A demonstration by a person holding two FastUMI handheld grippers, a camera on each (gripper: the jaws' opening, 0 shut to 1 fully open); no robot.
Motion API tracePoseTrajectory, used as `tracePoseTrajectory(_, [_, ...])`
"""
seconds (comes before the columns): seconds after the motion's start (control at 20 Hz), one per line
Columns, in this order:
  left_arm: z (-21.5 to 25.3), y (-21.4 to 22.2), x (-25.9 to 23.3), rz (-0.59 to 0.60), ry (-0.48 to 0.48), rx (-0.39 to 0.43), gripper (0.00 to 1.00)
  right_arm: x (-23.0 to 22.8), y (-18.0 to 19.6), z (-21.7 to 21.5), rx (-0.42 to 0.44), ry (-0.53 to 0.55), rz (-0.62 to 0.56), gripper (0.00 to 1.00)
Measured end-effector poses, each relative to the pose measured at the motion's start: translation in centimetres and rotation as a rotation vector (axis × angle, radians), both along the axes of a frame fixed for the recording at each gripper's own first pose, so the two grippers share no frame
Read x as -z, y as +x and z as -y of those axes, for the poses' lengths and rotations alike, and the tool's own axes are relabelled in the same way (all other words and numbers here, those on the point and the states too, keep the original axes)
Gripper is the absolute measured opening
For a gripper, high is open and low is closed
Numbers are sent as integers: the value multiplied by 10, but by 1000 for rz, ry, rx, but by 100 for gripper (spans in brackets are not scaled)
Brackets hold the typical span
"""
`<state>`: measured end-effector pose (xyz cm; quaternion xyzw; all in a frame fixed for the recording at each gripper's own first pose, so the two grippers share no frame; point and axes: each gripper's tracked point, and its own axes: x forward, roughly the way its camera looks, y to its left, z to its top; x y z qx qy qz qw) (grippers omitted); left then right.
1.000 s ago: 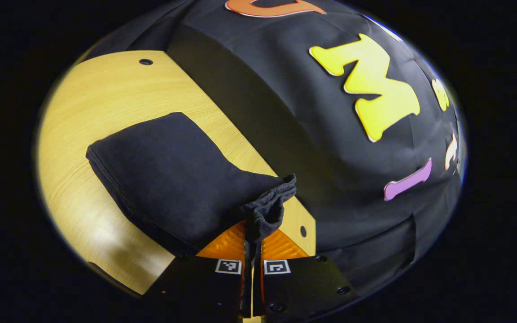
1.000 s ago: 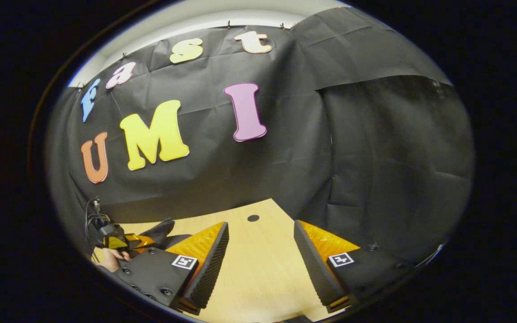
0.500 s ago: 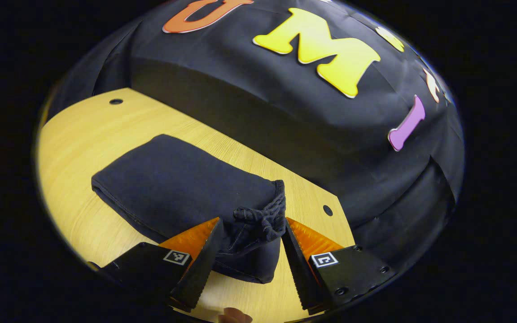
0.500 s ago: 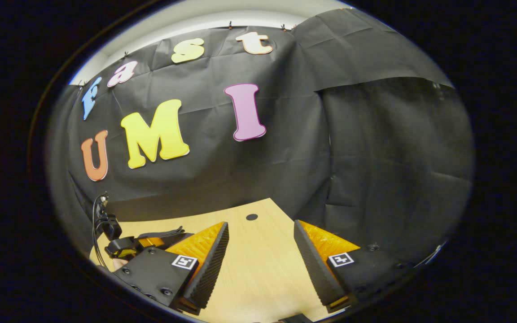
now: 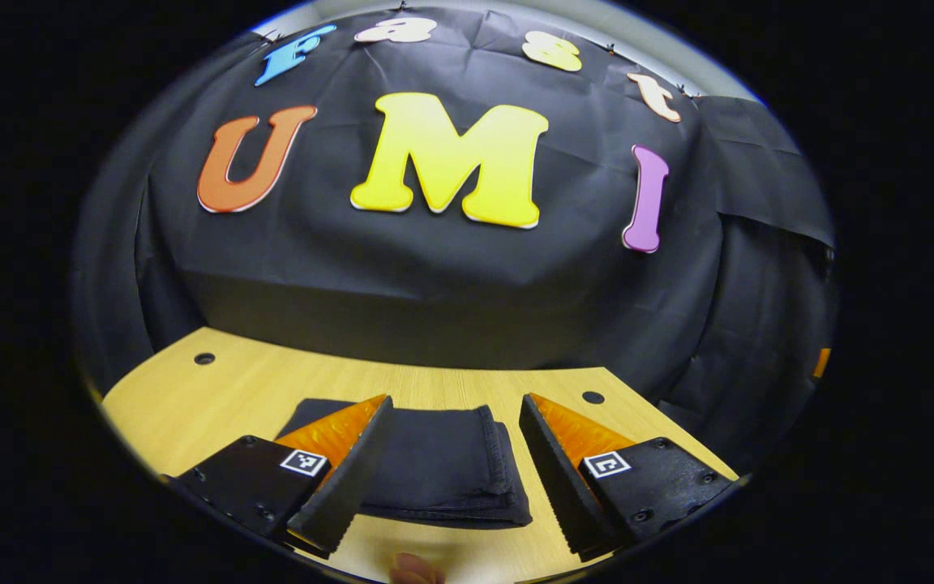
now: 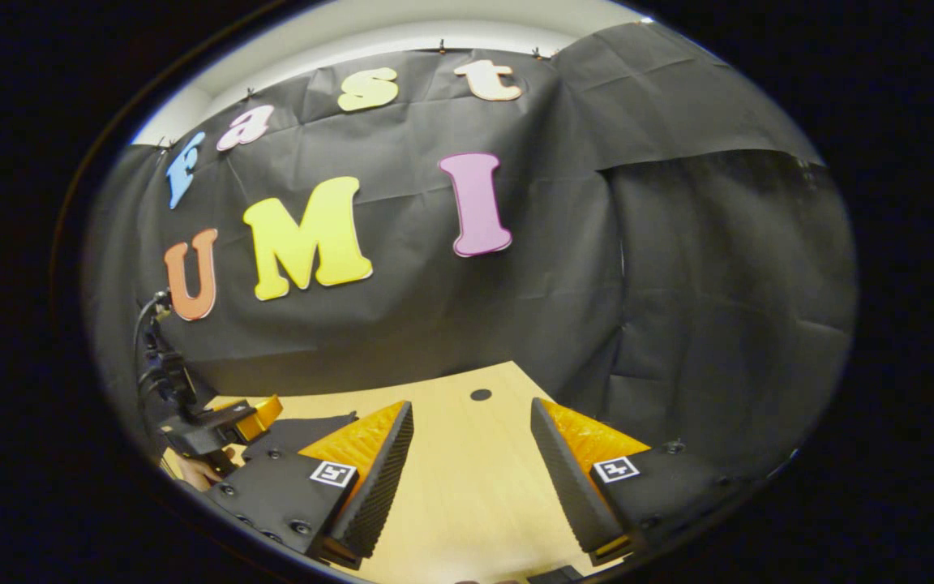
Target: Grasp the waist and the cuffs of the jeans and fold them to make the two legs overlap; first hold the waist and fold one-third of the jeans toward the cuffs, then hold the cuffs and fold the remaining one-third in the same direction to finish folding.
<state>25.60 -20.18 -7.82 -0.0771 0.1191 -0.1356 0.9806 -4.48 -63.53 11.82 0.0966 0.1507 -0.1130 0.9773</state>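
Left gripper view: my left gripper (image 5: pixel 455 462) is hanging spread wide over folded jeans (image 5: pixel 443 466); my right gripper (image 6: pixel 471 470) is gaping too; snagging could undo the fold

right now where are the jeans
Folded jeans lie on the wooden table, between the open left gripper's fingers in the left gripper view.

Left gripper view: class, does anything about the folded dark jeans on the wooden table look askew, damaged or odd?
Nothing stands out. The folded dark jeans lie flat as a neat stack on the wooden table, edges roughly aligned. The left gripper hovers with jaws open, clear of the cloth.
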Motion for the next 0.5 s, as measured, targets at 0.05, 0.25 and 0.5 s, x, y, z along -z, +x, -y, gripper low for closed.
tracePoseTrajectory(0.05, [-9,-3,-11,24,17,-2,99,-1,3,-6,-14,1,5,90])
tracePoseTrajectory(0.25, [-56,-16,-48,108,62,-33,99,-5,16,-34,-67,7,27,91])
tracePoseTrajectory(0.5, [-122,-40,-71,137,70,-109,98,-13,40,-80,-148,6,65,93])
